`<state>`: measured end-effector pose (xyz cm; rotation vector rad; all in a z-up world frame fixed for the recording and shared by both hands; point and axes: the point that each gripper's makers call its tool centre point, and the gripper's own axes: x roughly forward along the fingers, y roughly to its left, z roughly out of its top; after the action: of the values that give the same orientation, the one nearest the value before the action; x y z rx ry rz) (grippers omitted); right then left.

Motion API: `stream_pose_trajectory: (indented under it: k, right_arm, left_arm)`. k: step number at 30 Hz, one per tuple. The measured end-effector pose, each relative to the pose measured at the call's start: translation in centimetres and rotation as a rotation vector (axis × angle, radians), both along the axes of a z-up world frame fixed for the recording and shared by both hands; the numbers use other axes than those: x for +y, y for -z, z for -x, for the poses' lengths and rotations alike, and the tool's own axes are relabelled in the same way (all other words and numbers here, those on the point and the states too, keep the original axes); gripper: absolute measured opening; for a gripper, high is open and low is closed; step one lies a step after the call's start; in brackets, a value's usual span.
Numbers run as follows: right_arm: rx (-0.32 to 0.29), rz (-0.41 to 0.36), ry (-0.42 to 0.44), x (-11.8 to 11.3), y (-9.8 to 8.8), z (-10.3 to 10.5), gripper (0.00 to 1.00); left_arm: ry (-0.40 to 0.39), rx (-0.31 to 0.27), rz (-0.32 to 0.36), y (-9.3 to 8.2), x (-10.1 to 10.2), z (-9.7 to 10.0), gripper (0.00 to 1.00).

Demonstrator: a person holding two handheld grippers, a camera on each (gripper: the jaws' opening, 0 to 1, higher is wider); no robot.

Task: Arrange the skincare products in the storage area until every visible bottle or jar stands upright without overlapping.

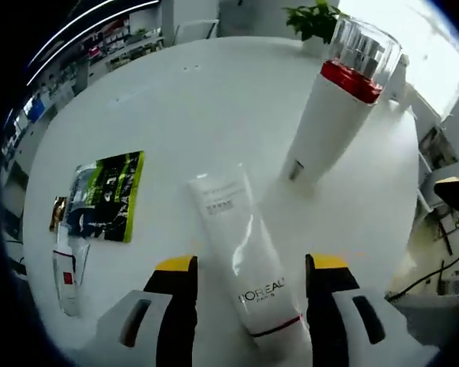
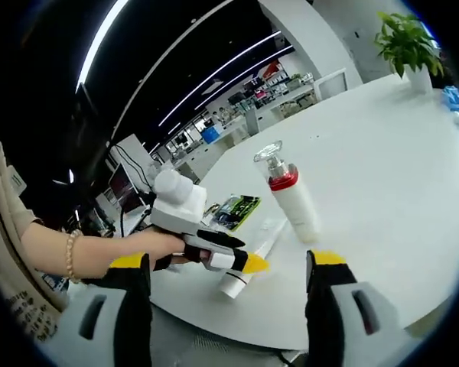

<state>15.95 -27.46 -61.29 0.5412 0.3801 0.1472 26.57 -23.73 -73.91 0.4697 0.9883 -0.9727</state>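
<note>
Lying flat between the wide-open jaws of the left gripper [image 1: 251,287] is the white L'Oreal tube [image 1: 241,260], its cap end toward the camera and its crimped end pointing out across the white table [image 1: 183,99]; the yellow-tipped jaws flank it on either side without touching it, so nothing is held yet. To do this step well, I would judge that the jaws should close on the firm lower body just above the cap, not on the soft middle, where a squeeze would buckle it; then the tube can be swung up and set down on its flat cap, which looks like the only end it can stand on. Just beyond it the pump bottle [image 1: 333,107] with a red collar and clear cap already stands upright, so the tube should be planted well apart from it to avoid a knock. Farther left lie a green-and-black sachet [image 1: 107,195] and a small clear item [image 1: 65,267], both flat, apparently still to be handled. In the right gripper view the right gripper [image 2: 228,283] hangs off the table edge, jaws apart and empty, free to steady the tube if it wobbles.
</note>
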Motion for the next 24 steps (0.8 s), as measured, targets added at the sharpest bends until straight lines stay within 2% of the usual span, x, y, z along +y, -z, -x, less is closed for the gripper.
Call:
stream_pose_trajectory:
  k: [7, 10, 13, 14, 16, 20, 24]
  right_arm:
    - [0.008, -0.007, -0.01, -1.1, 0.5, 0.3, 0.84]
    - [0.012, -0.007, -0.018, -1.3, 0.7, 0.3, 0.83]
    - [0.015, -0.008, -0.024, -1.4, 0.8, 0.1, 0.83]
    - [0.014, -0.009, -0.026, -1.4, 0.8, 0.1, 0.83]
    - [0.014, -0.006, -0.034, -1.2, 0.8, 0.0, 0.83]
    - [0.01, -0.006, -0.039, -0.9, 0.6, -0.2, 0.83]
    - [0.008, -0.009, -0.036, -0.4, 0.5, -0.1, 0.82]
  left_arm:
    - [0.026, -0.057, -0.048, 0.5, 0.3, -0.5, 0.45]
    - [0.037, -0.062, -0.043, 0.5, 0.2, -0.5, 0.44]
    - [0.072, -0.087, -0.032, 0.5, -0.1, -0.3, 0.36]
    - [0.071, -0.071, -0.019, 0.4, -0.1, -0.1, 0.35]
    - [0.075, -0.074, -0.013, 0.4, -0.1, -0.2, 0.32]
    - [0.034, -0.059, 0.008, 0.3, 0.0, -0.7, 0.28]
    - [-0.051, 0.018, 0.06, 0.1, 0.0, -0.9, 0.26]
